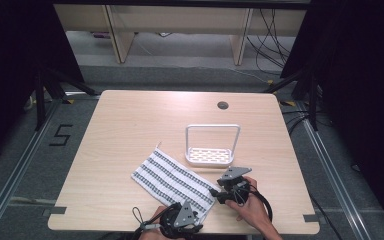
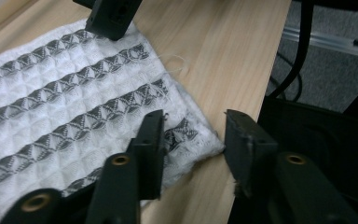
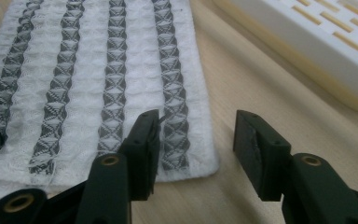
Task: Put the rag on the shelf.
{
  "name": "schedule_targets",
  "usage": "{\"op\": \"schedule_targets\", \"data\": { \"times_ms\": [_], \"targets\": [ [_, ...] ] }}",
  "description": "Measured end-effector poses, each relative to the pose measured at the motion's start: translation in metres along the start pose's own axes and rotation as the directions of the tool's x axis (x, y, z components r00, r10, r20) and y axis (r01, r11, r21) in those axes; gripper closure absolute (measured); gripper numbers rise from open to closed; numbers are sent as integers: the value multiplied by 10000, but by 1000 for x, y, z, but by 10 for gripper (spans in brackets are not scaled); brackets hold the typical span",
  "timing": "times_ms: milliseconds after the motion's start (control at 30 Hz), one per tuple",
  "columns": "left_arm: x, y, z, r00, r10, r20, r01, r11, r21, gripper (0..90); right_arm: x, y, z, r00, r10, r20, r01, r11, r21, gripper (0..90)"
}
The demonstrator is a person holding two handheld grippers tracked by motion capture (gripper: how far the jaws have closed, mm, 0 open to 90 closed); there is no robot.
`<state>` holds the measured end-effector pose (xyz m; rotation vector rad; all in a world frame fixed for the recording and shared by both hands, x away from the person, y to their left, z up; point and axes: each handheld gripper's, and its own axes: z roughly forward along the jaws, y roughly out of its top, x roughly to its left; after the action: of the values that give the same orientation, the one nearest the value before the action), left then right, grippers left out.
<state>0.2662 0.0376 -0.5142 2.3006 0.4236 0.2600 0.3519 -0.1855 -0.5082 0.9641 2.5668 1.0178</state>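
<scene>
A white towel with grey patterned stripes (image 1: 172, 177) lies flat on the wooden table (image 1: 130, 115), slanting toward the near edge. My left gripper (image 1: 182, 217) is at its nearest corner. In the left gripper view the jaws (image 2: 193, 135) stand apart astride that corner of the towel (image 2: 74, 93), one on the cloth and one over bare wood. My right gripper (image 1: 220, 192) is at the towel's right corner. Its jaws (image 3: 198, 135) also straddle the towel (image 3: 98, 70) edge without pressing on it. The right gripper's tip (image 2: 112, 18) reaches onto the cloth farther off.
A white slotted rack with a tall handle frame (image 1: 212, 155) stands just beyond the towel, close to my right gripper; its base (image 3: 317, 42) runs along the upper right. A cable hole (image 1: 223, 105) sits at the table's back. The table's near edge is directly below both hands.
</scene>
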Motion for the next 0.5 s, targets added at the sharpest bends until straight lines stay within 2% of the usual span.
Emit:
{"op": "schedule_targets", "data": {
  "times_ms": [33,100,133,200,300,367,400,500],
  "targets": [
    [-2,0,0,9999,-102,-21,102,9999,-38,643,1,-1,-1,9999,148,-3,-148,9999,30,559],
    [-1,0,-1,10000,55,-43,-55,10000,-27,663,1,-1,-1,9999,153,37,-153,9999,-11,574],
    [-2,-1,0,10000,-20,-68,19,9999,-148,690,1,-1,-1,9999,162,47,-162,9999,-34,592],
    [0,0,-1,9995,253,-199,-253,9997,18,745,1,-2,-3,9999,107,40,-107,9999,58,643],
    [0,-1,-1,9997,103,-205,-105,9999,-102,804,3,-3,-2,9998,154,105,-152,9998,-129,687],
    [-1,-1,-1,9998,60,-205,-62,9999,-83,825,4,-3,-3,9996,276,39,-276,9996,1,736],
    [0,0,-1,9995,226,-222,-228,9997,-92,830,5,-3,-4,9992,387,-22,-387,9992,59,754],
    [1,0,0,9992,334,-206,-334,9994,-6,840,6,-4,-3,9983,583,-95,-584,9983,-73,807]
  ]
}}
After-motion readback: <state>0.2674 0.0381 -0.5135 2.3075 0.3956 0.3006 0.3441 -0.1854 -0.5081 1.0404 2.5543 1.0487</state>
